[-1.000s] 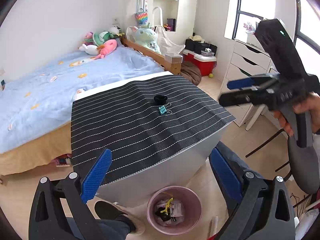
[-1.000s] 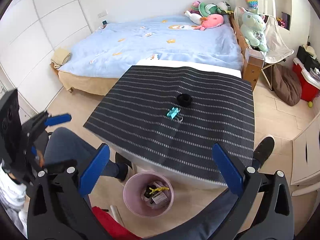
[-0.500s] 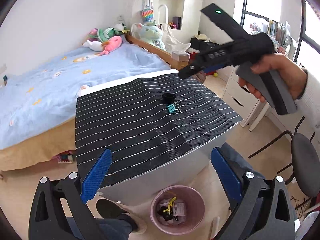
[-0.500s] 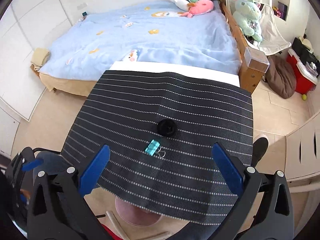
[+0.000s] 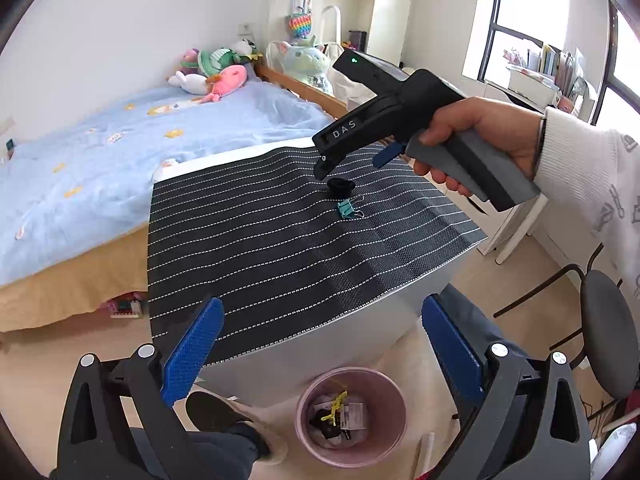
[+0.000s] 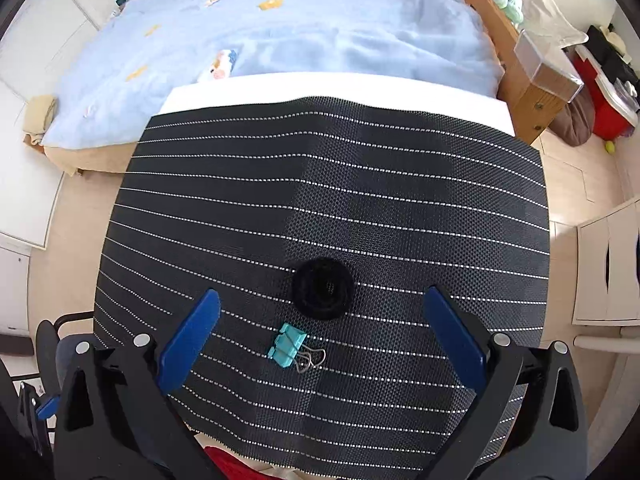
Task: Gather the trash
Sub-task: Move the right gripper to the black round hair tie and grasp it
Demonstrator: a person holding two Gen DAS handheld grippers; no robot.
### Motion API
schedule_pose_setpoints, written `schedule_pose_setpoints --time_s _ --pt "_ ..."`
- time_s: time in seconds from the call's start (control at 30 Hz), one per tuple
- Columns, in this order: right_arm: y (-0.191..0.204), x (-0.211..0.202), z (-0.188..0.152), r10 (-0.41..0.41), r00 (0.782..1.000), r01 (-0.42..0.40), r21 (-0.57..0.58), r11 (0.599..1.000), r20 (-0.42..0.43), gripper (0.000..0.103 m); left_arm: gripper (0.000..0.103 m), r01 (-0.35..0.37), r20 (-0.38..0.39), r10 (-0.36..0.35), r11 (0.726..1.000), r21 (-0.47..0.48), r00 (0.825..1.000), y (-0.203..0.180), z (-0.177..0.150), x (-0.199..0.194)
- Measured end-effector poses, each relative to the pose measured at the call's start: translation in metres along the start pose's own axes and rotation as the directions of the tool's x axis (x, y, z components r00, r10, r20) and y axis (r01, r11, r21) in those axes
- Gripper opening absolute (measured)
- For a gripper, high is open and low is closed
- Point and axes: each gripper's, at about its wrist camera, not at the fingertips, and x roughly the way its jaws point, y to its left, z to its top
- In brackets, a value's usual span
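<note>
Bedroom, blue bed [image 6: 280, 32] beyond a table under a black striped mat [image 6: 400, 208]. Pink bin [image 5: 352, 412], trash inside, on floor below left gripper [image 5: 320, 352], jaws wide, empty. Right gripper [image 6: 320, 344] spread wide over mat, holding nothing; black ring [image 6: 322, 287] just ahead between fingers, teal binder clip [image 6: 289, 345] nearer.

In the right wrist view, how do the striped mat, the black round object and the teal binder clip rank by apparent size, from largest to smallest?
1. Striped mat, by far the largest.
2. Black round object.
3. Teal binder clip, the smallest, though it lies slightly nearer the camera.
</note>
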Motion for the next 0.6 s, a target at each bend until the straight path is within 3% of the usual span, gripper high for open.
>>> schedule_pose_setpoints --time_s 0.07,0.13,0.33,0.6 --pt "-0.001 0.007 0.001 -0.002 1.0 0.002 0.007 1.0 -0.016 0.098 0.095 -0.003 -0.005 0.003 1.0 -0.005 1.0 0.002 -0.002 0.001" --pt "-0.001 0.012 0.001 -0.006 1.0 0.007 0.011 1.0 -0.028 0.084 0.095 -0.002 -0.008 0.002 1.0 -0.011 1.0 0.003 -0.003 0.002" --pt "0.001 0.016 0.0 -0.015 0.999 0.015 0.006 1.0 -0.035 0.063 0.095 -0.003 -0.013 0.002 1.0 -0.019 1.0 0.005 -0.003 0.004" --pt "0.003 0.019 -0.001 -0.018 0.999 0.018 0.002 1.0 -0.038 0.044 0.095 -0.002 -0.013 0.002 1.0 -0.014 1.0 0.003 -0.002 0.005"
